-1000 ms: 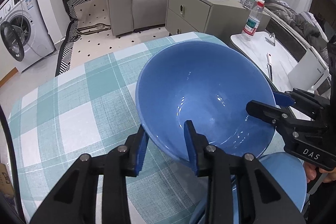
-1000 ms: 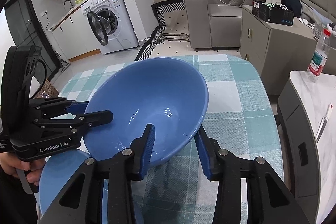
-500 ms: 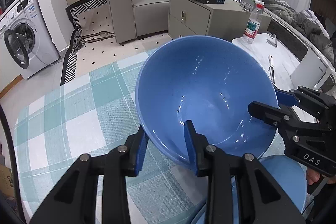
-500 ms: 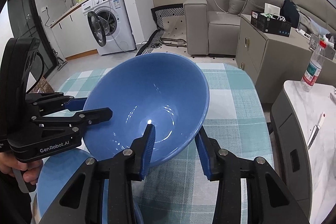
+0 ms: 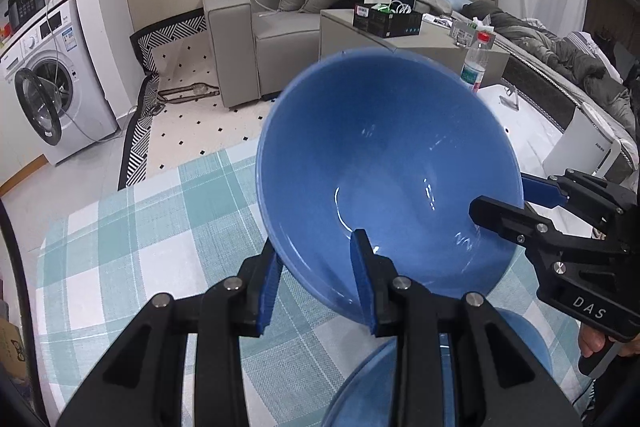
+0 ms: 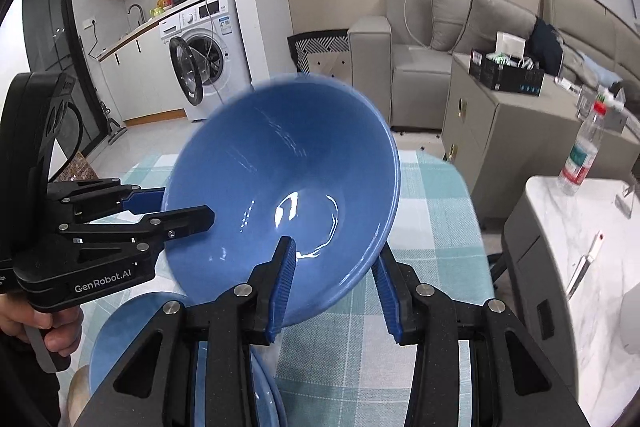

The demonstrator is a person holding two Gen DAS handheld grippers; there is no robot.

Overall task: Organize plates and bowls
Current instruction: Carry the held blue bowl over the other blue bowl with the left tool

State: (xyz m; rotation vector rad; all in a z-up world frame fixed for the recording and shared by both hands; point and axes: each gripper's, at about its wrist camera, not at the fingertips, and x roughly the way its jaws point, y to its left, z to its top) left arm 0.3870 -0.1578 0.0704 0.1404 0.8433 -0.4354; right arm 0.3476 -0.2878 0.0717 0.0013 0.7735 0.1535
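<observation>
A large blue bowl point(image 5: 392, 163) is held in the air above the checked tablecloth point(image 5: 132, 235), tilted with its far rim raised. My left gripper point(image 5: 316, 279) is shut on its near-left rim, one finger inside and one outside. My right gripper point(image 6: 334, 279) is shut on the opposite rim of the same bowl point(image 6: 288, 187). Each gripper shows in the other's view: the right one point(image 5: 516, 203) and the left one point(image 6: 176, 207). Blue plates point(image 6: 132, 331) lie on the table below the bowl, also showing in the left wrist view point(image 5: 520, 343).
A white side table point(image 6: 584, 227) with a water bottle point(image 6: 580, 155) stands right of the table. A grey cabinet point(image 6: 492, 107), a sofa point(image 5: 272, 27) and a washing machine point(image 5: 44, 87) stand beyond the table's far edge.
Both grippers have lifted the bowl higher off the table and tilted its far rim up. The grips on the rim are unchanged.
</observation>
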